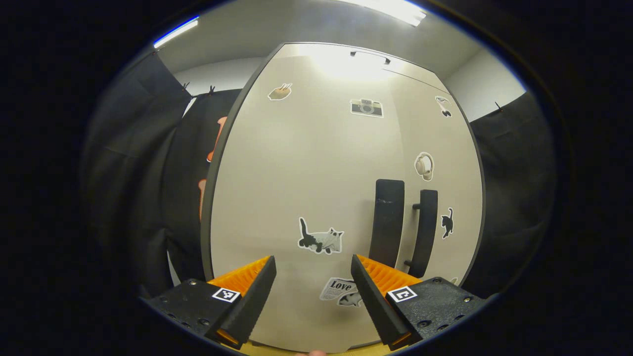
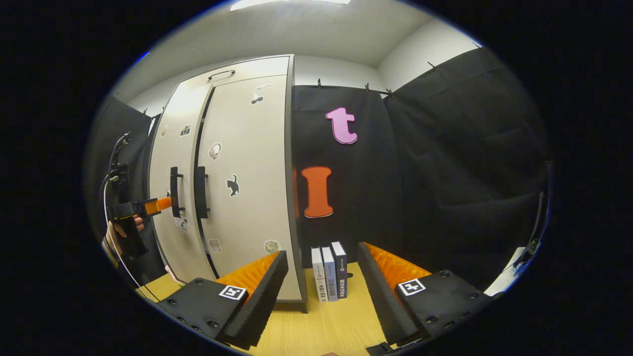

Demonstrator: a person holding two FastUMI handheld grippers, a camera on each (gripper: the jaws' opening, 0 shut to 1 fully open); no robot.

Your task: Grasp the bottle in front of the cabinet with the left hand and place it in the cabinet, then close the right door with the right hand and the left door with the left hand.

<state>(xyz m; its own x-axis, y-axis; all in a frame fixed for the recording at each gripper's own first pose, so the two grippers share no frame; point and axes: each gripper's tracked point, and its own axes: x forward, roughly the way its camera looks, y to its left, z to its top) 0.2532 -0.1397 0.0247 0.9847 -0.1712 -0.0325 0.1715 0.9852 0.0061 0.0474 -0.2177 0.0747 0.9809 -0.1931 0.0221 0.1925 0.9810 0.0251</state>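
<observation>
Left door nearly shut; left gripper faces it squarely.

The left gripper, fingers spread and empty, sits just before the tall pale sticker-covered cabinet's left door, its upright black handle to the right. The right gripper hangs released, well apart. Bottle presumably inside, hidden.

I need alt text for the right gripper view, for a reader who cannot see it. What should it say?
A pale cabinet stands on a wooden table with both doors shut, stickers on them. At far left, the left hand-held gripper reaches the left door's handle. Three books stand beside the cabinet; the open right hand-held gripper frames the bottom.
</observation>
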